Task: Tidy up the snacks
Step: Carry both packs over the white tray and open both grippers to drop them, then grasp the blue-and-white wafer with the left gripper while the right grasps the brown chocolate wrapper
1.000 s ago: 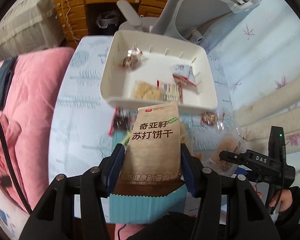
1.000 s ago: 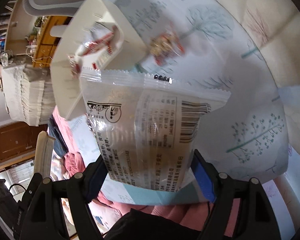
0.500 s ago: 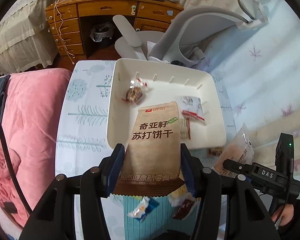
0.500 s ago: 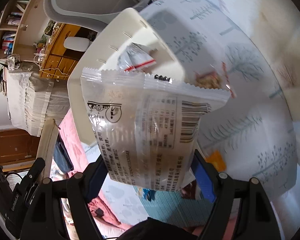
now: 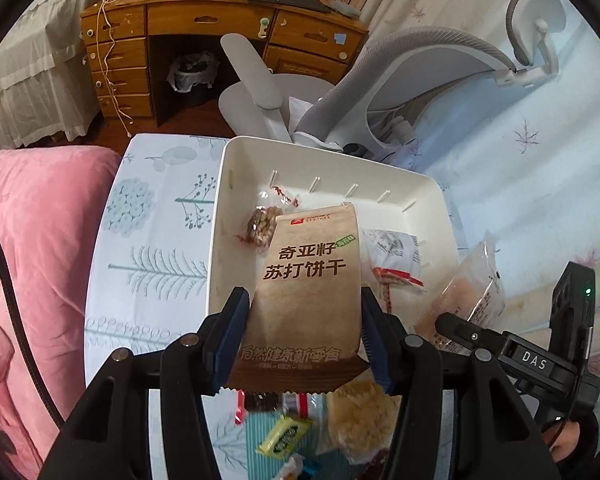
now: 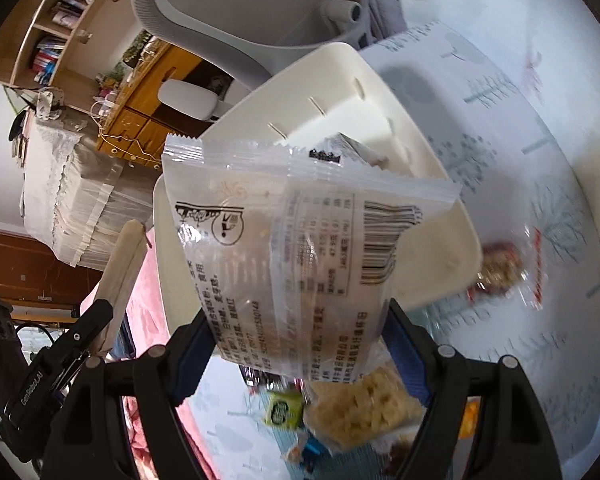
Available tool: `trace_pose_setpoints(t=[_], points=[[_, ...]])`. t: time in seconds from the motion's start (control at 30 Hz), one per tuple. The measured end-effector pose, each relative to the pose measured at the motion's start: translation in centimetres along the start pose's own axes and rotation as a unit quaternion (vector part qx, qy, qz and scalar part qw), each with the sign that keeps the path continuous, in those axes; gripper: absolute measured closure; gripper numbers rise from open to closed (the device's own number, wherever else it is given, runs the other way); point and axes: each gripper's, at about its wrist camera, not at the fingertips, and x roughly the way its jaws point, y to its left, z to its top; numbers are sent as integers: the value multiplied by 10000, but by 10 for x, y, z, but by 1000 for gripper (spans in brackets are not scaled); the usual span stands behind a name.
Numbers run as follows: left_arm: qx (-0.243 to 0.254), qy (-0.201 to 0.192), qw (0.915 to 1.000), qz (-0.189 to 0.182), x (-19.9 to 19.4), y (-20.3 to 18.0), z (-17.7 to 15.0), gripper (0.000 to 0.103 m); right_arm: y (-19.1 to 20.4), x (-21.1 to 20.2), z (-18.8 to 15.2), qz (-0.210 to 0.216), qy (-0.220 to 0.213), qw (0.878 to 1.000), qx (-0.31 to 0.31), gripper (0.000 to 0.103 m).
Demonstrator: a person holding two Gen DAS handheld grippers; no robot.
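My left gripper (image 5: 302, 328) is shut on a brown cracker packet (image 5: 306, 280) with Chinese print, held upright over the near wall of the white tray (image 5: 420, 184). Inside the tray lie a nut-bar sweet (image 5: 262, 224) and a red-and-white wrapper (image 5: 394, 254). My right gripper (image 6: 300, 340) is shut on a clear pastry packet (image 6: 300, 240) with a barcode, hanging over the tray (image 6: 380, 120) near its right corner. That same clear packet (image 5: 470, 292) shows at the right of the left wrist view. Loose snacks lie beneath both grippers.
A yellow-green sweet (image 5: 284, 438), a pale rice cake (image 5: 360, 420) and a red-wrapped nut sweet (image 6: 500, 268) lie on the tree-print tablecloth (image 5: 152, 264). A grey office chair (image 5: 400, 76) stands behind the tray, a wooden desk (image 5: 204, 28) beyond. A pink quilt (image 5: 28, 260) lies left.
Both grippers have carried their packets towards the tray, which now looms larger and lies under the packets. The loose snacks on the cloth have slid to below the fingers.
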Motion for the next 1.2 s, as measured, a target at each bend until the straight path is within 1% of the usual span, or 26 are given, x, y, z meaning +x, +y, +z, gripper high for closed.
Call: trace_pose_setpoints(t=[0.2,0.27,0.33,0.37,0.4,0.5,0.6,0.77,0.93,1.07,1.2], points=[[24,-75,9999,-101,15,3,3,49,6,15,10,41,-86,9997,-208,22],[26,-27,9999,-113,19,3,4,47,6,17,12,46,-89,9997,-240,22],[33,39,9999,-144,22,1,5,43,6,18,14,53,-61,9996,-276,19],[40,69,9998,-157,23,-1,4,38,5,18,14,26,-53,9996,-286,18],[59,91,9998,-176,24,-2,4,36,5,18,15,-8,-67,9996,-285,18],[125,135,9997,-151,24,-8,3,33,3,13,14,-41,-117,9996,-237,18],[160,267,9994,-135,25,-11,0,33,2,7,10,-71,-181,9997,-176,18],[233,364,9988,-211,18,-14,-11,33,1,-8,-1,-77,-347,9994,-51,18],[355,266,9981,-434,-1,-15,-26,30,1,-26,-18,-102,-545,9985,26,18],[520,207,9969,-560,-17,-15,-39,28,0,-38,-34,-170,-682,9975,58,18],[746,254,9949,-633,-28,-15,-56,28,-6,-46,-52,-211,-787,9966,150,18]])
